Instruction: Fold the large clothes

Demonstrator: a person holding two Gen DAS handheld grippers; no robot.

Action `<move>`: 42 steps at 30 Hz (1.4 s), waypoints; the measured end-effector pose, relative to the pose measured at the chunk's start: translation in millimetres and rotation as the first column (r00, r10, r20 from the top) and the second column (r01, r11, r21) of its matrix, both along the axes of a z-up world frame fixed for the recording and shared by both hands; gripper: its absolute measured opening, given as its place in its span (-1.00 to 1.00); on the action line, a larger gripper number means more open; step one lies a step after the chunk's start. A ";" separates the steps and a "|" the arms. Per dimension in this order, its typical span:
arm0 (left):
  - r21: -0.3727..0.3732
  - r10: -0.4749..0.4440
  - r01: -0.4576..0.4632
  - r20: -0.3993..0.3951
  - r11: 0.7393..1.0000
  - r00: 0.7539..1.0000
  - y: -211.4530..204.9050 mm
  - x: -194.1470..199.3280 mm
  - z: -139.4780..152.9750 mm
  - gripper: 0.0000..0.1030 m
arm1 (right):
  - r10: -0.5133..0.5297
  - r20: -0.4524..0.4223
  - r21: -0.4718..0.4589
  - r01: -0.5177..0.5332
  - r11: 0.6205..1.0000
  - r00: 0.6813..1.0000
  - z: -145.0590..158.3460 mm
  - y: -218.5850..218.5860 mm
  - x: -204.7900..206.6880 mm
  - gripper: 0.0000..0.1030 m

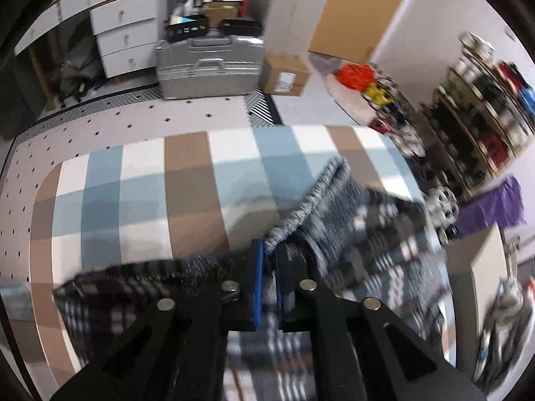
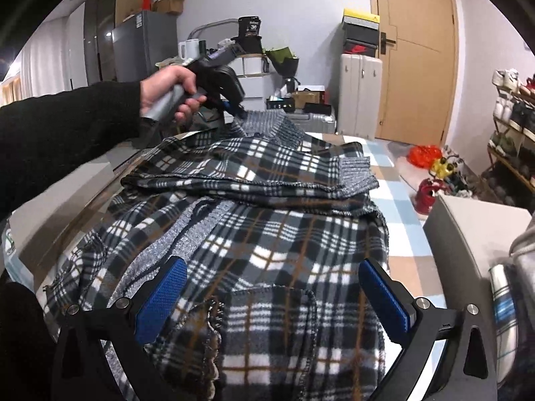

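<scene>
A large black, white and brown plaid fleece garment (image 2: pixel 267 234) with grey ribbed hem lies partly folded on a checked table cover (image 2: pixel 398 200). My left gripper (image 1: pixel 270 250) is shut on the grey ribbed edge (image 1: pixel 311 200) of the garment and holds it lifted above the table. In the right wrist view the left gripper (image 2: pixel 234 110) is at the far end of the garment, held by a hand. My right gripper (image 2: pixel 274 284) is open, its blue pads (image 2: pixel 160 297) wide apart just above the near part of the plaid garment.
A checked cover (image 1: pixel 133 183) spreads over the table. A grey suitcase (image 1: pixel 210 63), a cardboard box (image 1: pixel 287 75) and white drawers (image 1: pixel 123 33) stand beyond. Shoe racks (image 2: pixel 511 127) stand at right, a wooden door (image 2: pixel 414 50) behind. A grey box (image 2: pixel 468 234) sits near right.
</scene>
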State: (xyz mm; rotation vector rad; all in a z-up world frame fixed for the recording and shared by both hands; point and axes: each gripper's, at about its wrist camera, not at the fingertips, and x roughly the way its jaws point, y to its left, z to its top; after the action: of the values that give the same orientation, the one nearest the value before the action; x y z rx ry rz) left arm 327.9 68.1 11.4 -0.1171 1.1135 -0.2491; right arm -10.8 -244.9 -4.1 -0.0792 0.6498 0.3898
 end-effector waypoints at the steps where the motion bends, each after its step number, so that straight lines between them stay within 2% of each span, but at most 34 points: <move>1: 0.005 0.005 -0.005 0.011 1.000 1.000 1.3 -8.0 1.2 -0.99 | -0.004 -0.002 0.004 0.004 1.000 1.000 -0.4 -0.7 1.0 1.00; 5: 0.007 -0.003 0.003 -0.010 1.000 1.000 2.9 -12.6 -14.0 -1.00 | -0.005 -0.009 0.086 0.006 0.996 1.000 0.5 -9.8 3.6 1.00; 8: 0.005 0.023 -0.023 0.013 1.000 1.000 2.7 -3.9 -18.7 -1.00 | -0.046 0.020 0.095 0.044 0.995 0.999 10.9 -11.9 5.7 1.00; 10: 0.031 0.066 -0.066 0.011 0.997 0.998 8.6 0.6 -20.3 -1.00 | -0.076 0.050 0.088 0.071 0.994 0.996 18.8 -11.2 3.7 1.00; 12: 0.054 0.113 -0.113 0.012 0.992 0.994 17.1 9.0 -21.7 -0.97 | -0.079 0.049 0.135 0.071 0.988 0.996 20.0 -12.0 1.1 1.00; 13: 0.052 0.117 -0.117 0.006 0.992 0.993 21.0 16.7 -24.1 -0.79 | -0.076 0.029 0.155 0.070 0.985 0.997 17.2 -11.9 1.7 1.00; 14: 0.044 0.118 -0.118 0.001 0.992 0.993 23.7 21.3 -27.0 -0.34 | -0.070 0.001 0.173 0.068 0.983 0.998 13.5 -10.8 3.5 1.00; 15: 0.026 0.130 -0.130 -0.006 0.991 0.992 27.7 29.5 -31.1 -0.05 | -0.058 -0.022 0.181 0.061 0.981 0.998 10.5 -9.1 5.4 1.00; 16: 0.008 0.146 -0.146 -0.002 0.989 0.989 30.9 33.9 -33.2 0.35 | -0.036 -0.045 0.184 0.044 0.982 0.998 6.6 -6.2 8.0 1.00; 17: -0.041 0.166 -0.166 0.011 0.985 0.986 35.3 42.5 -35.8 0.38 | -0.017 -0.055 0.179 0.026 0.983 0.998 3.8 -3.4 9.7 1.00; 19: -0.059 0.192 -0.193 -0.009 0.980 0.981 36.0 51.0 -44.0 0.38 | 0.031 -0.048 0.182 -0.021 0.983 0.998 -0.7 0.3 10.8 1.00; 21: -0.052 0.181 -0.185 -0.072 0.981 0.981 31.5 66.7 -60.4 0.38 | 0.064 -0.054 0.192 -0.052 0.980 0.996 -8.0 0.8 12.9 1.00; 25: 0.027 0.123 -0.121 -0.104 0.992 0.987 12.0 83.4 -82.3 0.38 | 0.086 -0.079 0.188 -0.070 0.980 0.993 -16.2 -2.3 15.6 1.00; 27: 0.098 0.099 -0.087 -0.123 0.991 0.987 3.3 87.6 -89.9 0.38 | 0.102 -0.078 0.223 -0.082 0.971 0.992 -15.2 -7.5 15.3 1.00; 30: 0.133 0.052 -0.037 -0.112 0.990 0.992 -1.0 85.1 -91.8 0.33 | 0.112 -0.091 0.286 -0.081 0.955 0.990 -12.8 -15.2 15.4 1.00; 31: 0.140 0.056 -0.040 -0.109 0.989 0.992 0.8 84.1 -91.7 0.05 | 0.112 -0.093 0.291 -0.081 0.953 0.989 -12.2 -15.8 15.4 1.00; 32: 0.151 0.065 -0.049 -0.106 0.987 0.992 3.6 82.3 -91.3 -0.32 | 0.114 -0.092 0.293 -0.082 0.952 0.989 -11.5 -16.3 14.6 1.00; 34: 0.109 0.067 -0.055 -0.115 0.992 0.991 11.5 77.4 -89.2 -0.61 | 0.114 -0.085 0.290 -0.085 0.953 0.990 -9.8 -16.5 12.8 1.00; 36: 0.087 0.053 -0.044 -0.112 0.995 0.992 15.8 69.0 -85.1 -0.69 | 0.112 -0.078 0.287 -0.085 0.954 0.991 -7.3 -16.3 10.9 1.00; 42: 0.084 0.023 -0.029 0.072 0.996 0.997 8.4 23.7 -57.0 -0.71 | 0.052 -0.029 0.244 -0.043 0.969 0.998 0.9 -15.5 5.1 1.00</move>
State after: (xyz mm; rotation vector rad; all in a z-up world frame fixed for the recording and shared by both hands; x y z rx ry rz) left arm 351.6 76.5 -45.5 -0.0467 1.0500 -0.1809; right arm -5.7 -260.3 -3.3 0.1465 0.6309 0.5156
